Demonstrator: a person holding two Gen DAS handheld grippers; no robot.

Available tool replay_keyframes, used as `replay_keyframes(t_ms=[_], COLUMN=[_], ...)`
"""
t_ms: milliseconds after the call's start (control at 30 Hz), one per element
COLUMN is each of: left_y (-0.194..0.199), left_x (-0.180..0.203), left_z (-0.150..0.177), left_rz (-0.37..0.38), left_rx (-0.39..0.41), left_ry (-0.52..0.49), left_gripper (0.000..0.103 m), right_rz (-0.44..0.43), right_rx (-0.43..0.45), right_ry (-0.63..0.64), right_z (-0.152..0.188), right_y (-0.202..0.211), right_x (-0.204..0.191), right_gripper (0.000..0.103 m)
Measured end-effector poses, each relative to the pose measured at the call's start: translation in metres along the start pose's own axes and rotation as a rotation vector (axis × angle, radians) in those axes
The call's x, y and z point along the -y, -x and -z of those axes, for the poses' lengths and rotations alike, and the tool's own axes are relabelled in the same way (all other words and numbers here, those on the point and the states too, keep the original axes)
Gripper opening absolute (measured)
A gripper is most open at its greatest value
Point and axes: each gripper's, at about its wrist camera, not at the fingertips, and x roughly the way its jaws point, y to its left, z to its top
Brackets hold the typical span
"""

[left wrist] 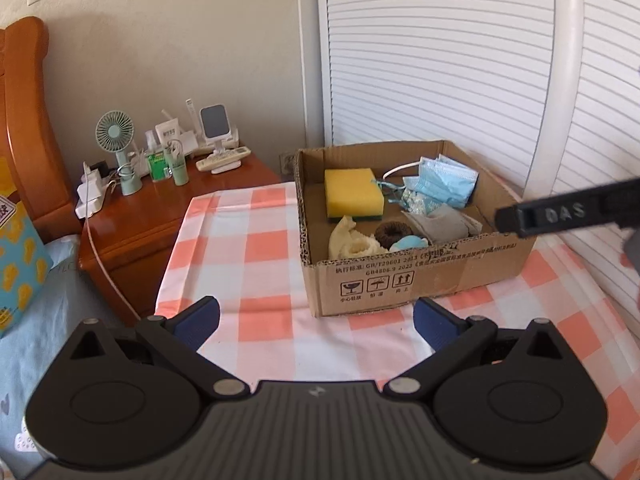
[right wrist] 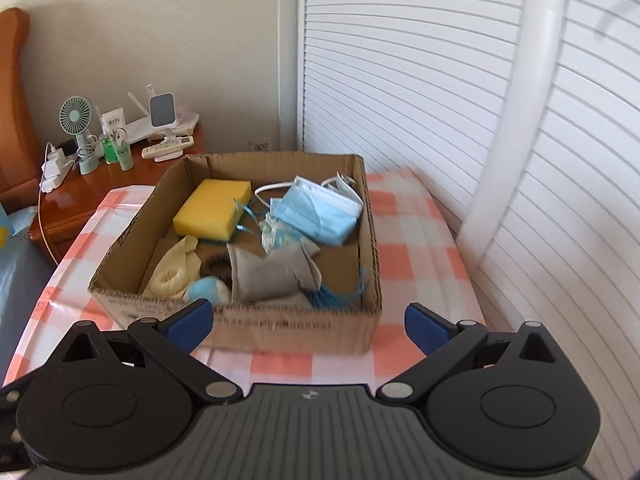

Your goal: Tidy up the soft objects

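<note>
Bedroom corner, checked table [right wrist: 404,236] by louvered doors [left wrist: 440,60]. I'm holding the right gripper [right wrist: 308,320] spread wide with nothing between its pads, hovering just short of the cardboard box [right wrist: 296,324], probably so a piece drops in cleanly. I'm keeping the left gripper [left wrist: 316,320] released and empty too, back from the box's front wall, out of the way. Soft objects are sitting inside: yellow sponge [right wrist: 214,208], blue masks [right wrist: 316,212], grey cloth [right wrist: 272,276], cream sock [right wrist: 172,272]. The table looks bare around the box, so sorting looks nearly done.
</note>
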Motion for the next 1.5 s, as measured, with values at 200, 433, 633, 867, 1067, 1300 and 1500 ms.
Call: replay_keyframes(t_ms=[200,433,633,867,1067,1300,1500], left_y=[0.006,0.011,0.017,0.019,0.019,0.017,0.016], left_x=[0.004,0.007,0.010,0.009,0.010,0.011,0.011], left_z=[-0.004,-0.009,-0.010,-0.011,-0.011,-0.012,-0.011], left_rz=[-0.017,-0.032,-0.043,-0.050,-0.049,-0.050,-0.050], left_rx=[-0.026,-0.026,-0.019,-0.021,-0.019,-0.023,-0.024], left_ry=[0.015,0.033,0.034,0.038,0.036,0.036,0.035], left_gripper=[0.102,0.102,0.102,0.102,0.102,0.102,0.102], right_rz=[0.040,0.031,0.025,0.022,0.020,0.020,0.021], right_rx=[-0.006,0.013,0.020,0.026,0.026,0.025,0.025], right_ry=[-0.020,-0.021,-0.024,-0.026,-0.026,-0.025,-0.025], right_z=[0.025,0.031,0.032,0.032,0.032,0.032,0.033], right_y=[0.026,0.041,0.046,0.048,0.048,0.048,0.047], right_x=[-0.004,-0.007,-0.008,-0.007,-0.007,-0.008,-0.009], right_gripper=[0.103,0.103,0.103,0.103,0.103,0.103,0.103])
